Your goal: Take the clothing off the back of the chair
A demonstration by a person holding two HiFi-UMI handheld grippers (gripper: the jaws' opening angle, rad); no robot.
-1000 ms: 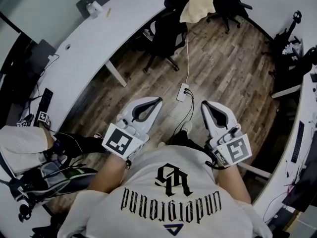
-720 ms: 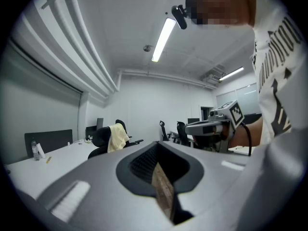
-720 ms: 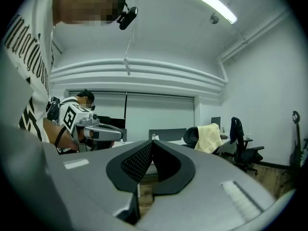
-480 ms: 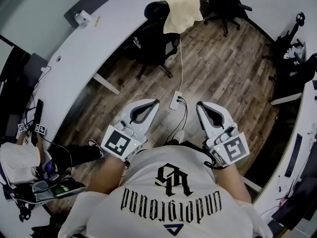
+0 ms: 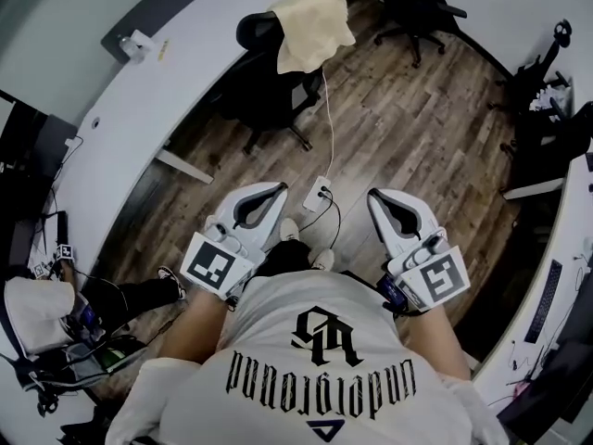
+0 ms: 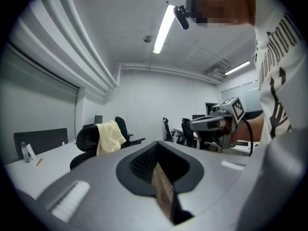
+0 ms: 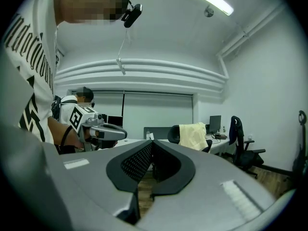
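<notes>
A pale yellow garment (image 5: 311,24) hangs over the back of a black office chair (image 5: 269,86) by the long white desk (image 5: 157,95), at the top of the head view. It also shows far off as the garment (image 6: 109,136) in the left gripper view and the garment (image 7: 193,135) in the right gripper view. My left gripper (image 5: 271,190) and right gripper (image 5: 377,198) are held side by side in front of the person's chest, well short of the chair. Both are shut with nothing between their jaws.
A white power strip (image 5: 316,194) with cables lies on the wooden floor between me and the chair. A second black chair (image 5: 417,7) stands beyond it. Another desk (image 5: 547,239) with a keyboard runs along the right. A seated person (image 5: 56,304) is at the lower left.
The chair with the garment has come nearer and slid left in the head view as the person walks toward it. Both grippers kept their shut pose ahead of the chest.
</notes>
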